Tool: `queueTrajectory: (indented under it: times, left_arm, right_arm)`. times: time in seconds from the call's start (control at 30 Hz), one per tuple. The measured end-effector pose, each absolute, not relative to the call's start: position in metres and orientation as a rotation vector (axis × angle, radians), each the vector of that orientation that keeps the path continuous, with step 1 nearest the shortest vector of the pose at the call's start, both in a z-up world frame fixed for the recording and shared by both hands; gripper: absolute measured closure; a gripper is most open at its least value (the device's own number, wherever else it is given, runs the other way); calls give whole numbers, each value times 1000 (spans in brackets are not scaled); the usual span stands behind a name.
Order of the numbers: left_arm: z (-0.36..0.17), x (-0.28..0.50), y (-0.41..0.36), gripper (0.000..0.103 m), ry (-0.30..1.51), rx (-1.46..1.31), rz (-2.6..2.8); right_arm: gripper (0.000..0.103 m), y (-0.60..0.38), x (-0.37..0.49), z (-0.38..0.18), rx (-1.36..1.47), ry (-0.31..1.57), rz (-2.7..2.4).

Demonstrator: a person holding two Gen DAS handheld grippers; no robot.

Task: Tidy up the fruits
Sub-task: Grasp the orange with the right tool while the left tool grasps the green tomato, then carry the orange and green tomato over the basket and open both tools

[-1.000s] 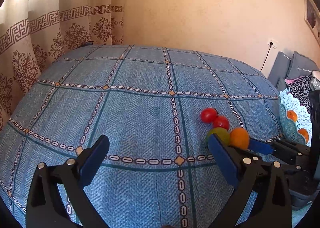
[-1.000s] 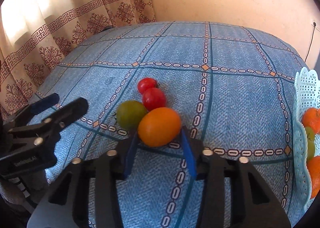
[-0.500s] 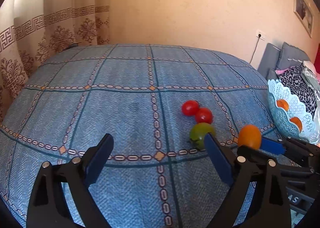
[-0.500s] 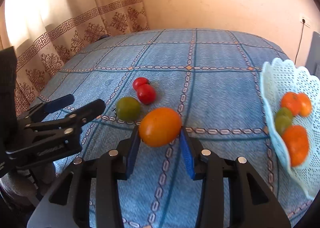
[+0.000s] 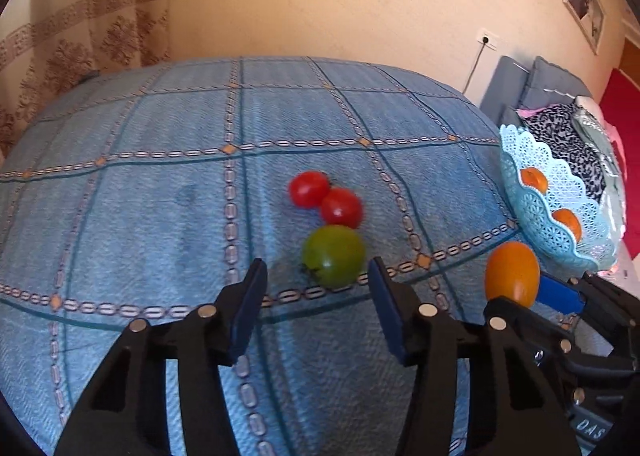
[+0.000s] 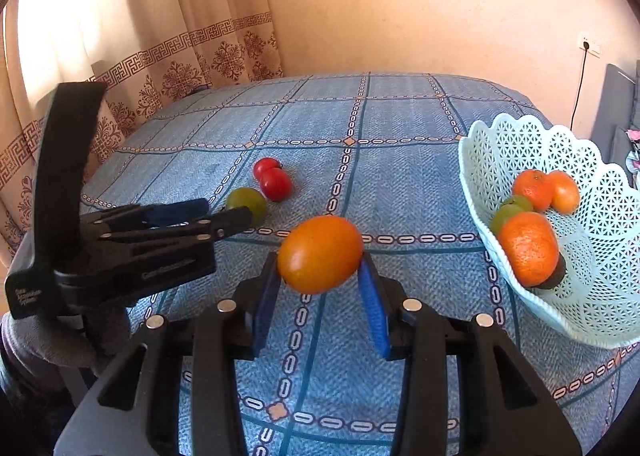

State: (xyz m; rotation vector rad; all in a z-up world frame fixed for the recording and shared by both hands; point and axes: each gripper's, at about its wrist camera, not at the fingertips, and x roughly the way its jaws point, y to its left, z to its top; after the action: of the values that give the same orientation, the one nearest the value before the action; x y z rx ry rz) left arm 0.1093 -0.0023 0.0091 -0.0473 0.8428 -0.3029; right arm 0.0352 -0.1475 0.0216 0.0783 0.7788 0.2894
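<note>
Two sets of tongs work over a bed covered in a blue patterned cloth. The right tongs are clamped on an orange fruit, their blue pads pressing its two sides and holding it clear of the cloth, to the left of the pale blue lattice basket. That basket stands at the right edge of the bed and holds several fruits: a large orange one at the front, a green one behind it, and two more orange ones further back.

The left tongs are closing, with nothing pressed between their pads; a green tomato lies on the cloth just beyond the tips, roughly in line with the gap. Two red tomatoes lie touching each other just behind the green one, further from the tongs and well left of the basket. In the right wrist view the left tongs reach in from the left side, their tips beside the green tomato.
</note>
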Motion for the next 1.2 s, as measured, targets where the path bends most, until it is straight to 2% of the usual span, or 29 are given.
queueTrajectory:
  times: [0.07,0.13,0.2,0.27,0.77,1.2]
  left_arm:
    - [9,114,-5,51,850,-46,-296]
    - [8,118,-8,56,858,-48,-299]
    - [5,120,-10,65,871,-57,-303]
    - [3,119,-10,68,870,-63,-305]
    - [12,103,-4,69,834,-90,-316]
    - [29,85,-18,69,796,-69,-321]
  right_arm:
    - [62,-149,34,22,84,774,287]
    - [62,-153,32,22,90,768,280]
    - [62,-155,30,23,93,763,274]
    - [62,-157,29,23,104,757,270]
    - [62,-165,10,48,144,677,203]
    - [62,-227,-14,61,217,606,19]
